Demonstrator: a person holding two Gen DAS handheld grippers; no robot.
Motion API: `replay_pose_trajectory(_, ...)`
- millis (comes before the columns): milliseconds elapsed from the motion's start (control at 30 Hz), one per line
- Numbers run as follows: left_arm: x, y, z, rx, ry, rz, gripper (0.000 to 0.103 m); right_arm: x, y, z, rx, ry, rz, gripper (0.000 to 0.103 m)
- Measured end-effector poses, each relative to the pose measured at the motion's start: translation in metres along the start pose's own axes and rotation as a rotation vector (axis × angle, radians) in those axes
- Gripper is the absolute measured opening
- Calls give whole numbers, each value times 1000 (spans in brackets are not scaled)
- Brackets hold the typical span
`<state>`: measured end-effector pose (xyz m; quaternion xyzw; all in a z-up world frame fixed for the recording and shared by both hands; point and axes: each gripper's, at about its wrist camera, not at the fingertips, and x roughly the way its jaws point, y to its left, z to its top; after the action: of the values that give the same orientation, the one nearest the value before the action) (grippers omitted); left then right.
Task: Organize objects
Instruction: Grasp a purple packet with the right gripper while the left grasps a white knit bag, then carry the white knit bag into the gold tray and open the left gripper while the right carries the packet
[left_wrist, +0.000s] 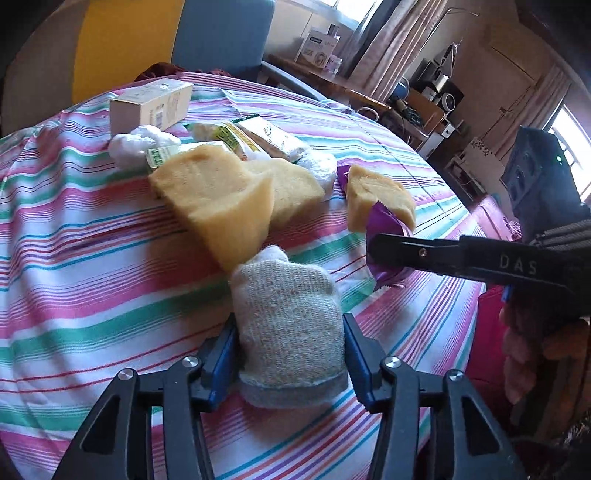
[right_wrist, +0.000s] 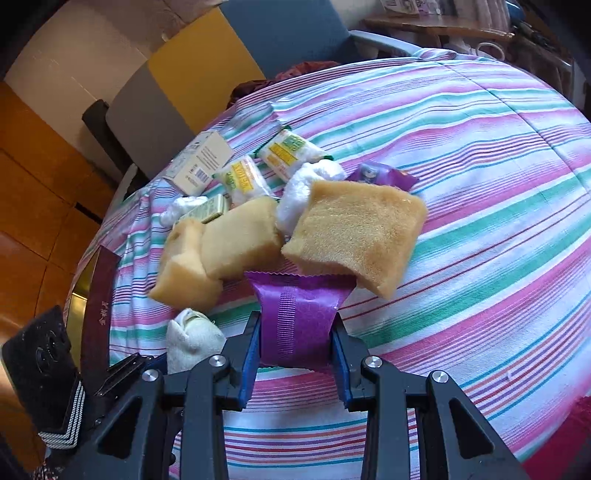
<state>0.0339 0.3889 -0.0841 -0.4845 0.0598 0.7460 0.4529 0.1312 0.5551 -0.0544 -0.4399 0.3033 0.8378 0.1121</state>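
A folded grey-beige sock (left_wrist: 288, 317) lies on the striped tablecloth (left_wrist: 92, 266), and the blue pads of my left gripper (left_wrist: 290, 343) press on both its sides. My right gripper (right_wrist: 297, 339) is shut on a shiny purple packet (right_wrist: 299, 310), held just above the cloth. In the left wrist view that packet (left_wrist: 388, 221) shows at the tip of the right gripper's black fingers (left_wrist: 406, 254). Three yellow sponges (left_wrist: 218, 199) (left_wrist: 291, 188) (left_wrist: 376, 199) sit piled just beyond both grippers. The sock (right_wrist: 192, 339) also appears at the lower left of the right wrist view.
Behind the sponges lie a cream carton (left_wrist: 151, 103), green-and-yellow packets (left_wrist: 229, 136), white fluffy wads (left_wrist: 136, 144) and a second purple packet (right_wrist: 380, 173). A blue chair (left_wrist: 221, 33) stands at the table's far edge. Striped cloth stretches bare to the right (right_wrist: 480, 184).
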Motion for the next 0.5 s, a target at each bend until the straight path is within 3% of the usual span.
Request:
replay_pose_trajectory(267, -20, 19, -13, -34, -36, 6, 52, 2, 17, -2, -90, -5, 9, 35)
replay_pose_trajectory(500, -53, 33, -27, -60, -110, 24, 52, 16, 32, -10, -145, 80, 104, 35)
